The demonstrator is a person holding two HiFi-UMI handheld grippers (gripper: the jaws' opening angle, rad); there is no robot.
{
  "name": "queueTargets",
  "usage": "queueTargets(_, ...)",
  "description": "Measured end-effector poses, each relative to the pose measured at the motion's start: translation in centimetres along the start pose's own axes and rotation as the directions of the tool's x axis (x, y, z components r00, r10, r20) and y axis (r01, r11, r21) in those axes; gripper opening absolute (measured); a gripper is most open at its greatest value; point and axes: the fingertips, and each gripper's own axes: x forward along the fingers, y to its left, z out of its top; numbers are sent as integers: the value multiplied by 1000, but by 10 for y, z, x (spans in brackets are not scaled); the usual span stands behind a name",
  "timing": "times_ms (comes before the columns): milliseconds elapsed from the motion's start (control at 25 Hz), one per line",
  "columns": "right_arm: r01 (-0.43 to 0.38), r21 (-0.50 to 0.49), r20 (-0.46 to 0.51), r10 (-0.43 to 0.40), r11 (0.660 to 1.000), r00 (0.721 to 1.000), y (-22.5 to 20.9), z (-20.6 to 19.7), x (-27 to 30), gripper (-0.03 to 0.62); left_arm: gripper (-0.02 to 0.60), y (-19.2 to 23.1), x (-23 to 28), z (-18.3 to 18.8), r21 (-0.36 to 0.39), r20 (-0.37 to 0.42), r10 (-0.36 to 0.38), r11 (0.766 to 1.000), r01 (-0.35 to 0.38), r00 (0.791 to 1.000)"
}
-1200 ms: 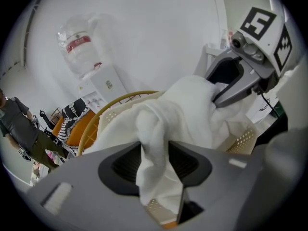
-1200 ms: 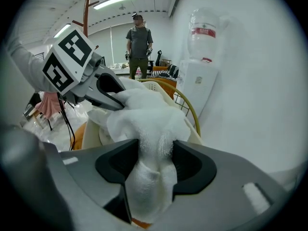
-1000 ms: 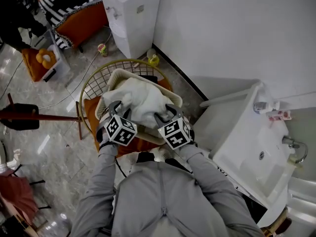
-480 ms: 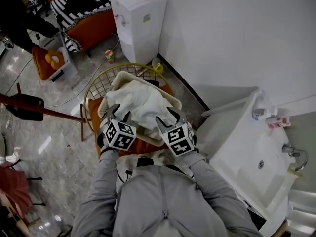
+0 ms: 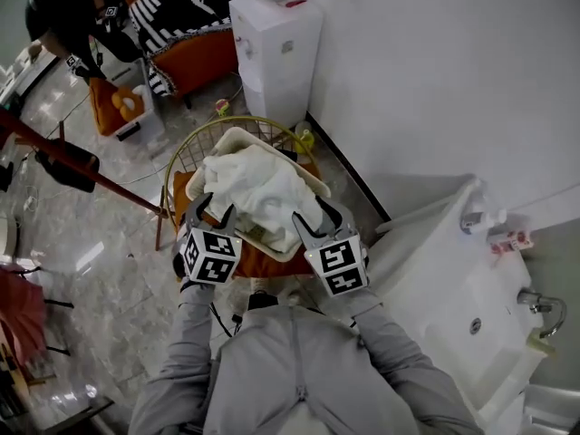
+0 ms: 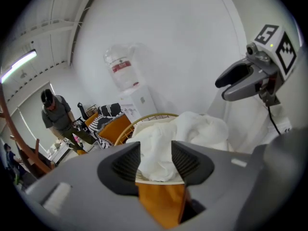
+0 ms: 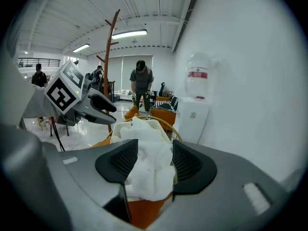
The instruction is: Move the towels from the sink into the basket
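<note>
The left gripper (image 5: 210,212) has its jaws partly apart. Nothing is pinched between its ribbed pads, and its own view shows only the heap beyond, framed in the gap. The right gripper (image 5: 317,221) stands the same way, jaws moderately spread and empty, both pads clear of the cloth seen past them. The two grippers hover side by side over the near edge of the cream plastic basket (image 5: 237,138), pointing down and away from the person, with their marker cubes turned up toward the head camera.

The basket holds the crumpled white towels (image 5: 258,188), piled above its rim, with one fold draped over the near rim between the two grippers. The towels lie just ahead of and below the jaw tips, apart from them as far as the views show. The basket sits on the orange seat cushion (image 5: 263,263) of a round gold wire chair (image 5: 181,157).

To the person's right, against the white wall, is the white ceramic sink (image 5: 435,270), well apart from both grippers. Its basin shows a white bottom with a drain (image 5: 469,326), and a chrome tap (image 5: 536,302) stands at its far side. Beyond the chair stands a white water dispenser (image 5: 276,43). Farther left are an orange armchair with a black-and-white striped cloth (image 5: 186,16) and a person in dark clothes (image 5: 63,12).
</note>
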Motion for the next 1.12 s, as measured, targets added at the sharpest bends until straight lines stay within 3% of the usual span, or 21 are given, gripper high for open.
queueTargets(360,-86,8,159,83,996,984,5,19,-63,206,235,-15,-92,-2,-75,23,181,981,-179,983)
queueTargets(760,-93,34,319,77,995,945,23,48,-115,206,235,-21,-193,3,-154,120,329,938,-310,937)
queueTargets(880,-62,29,336,49,998,941,29,54,-128,206,235,-19,-216,7,-175,193,347,933,-315,918)
queueTargets(1120,30,90,389,-62,996,919,34,64,-157,206,235,-7,-262,12,-256,346,385,916,-308,856)
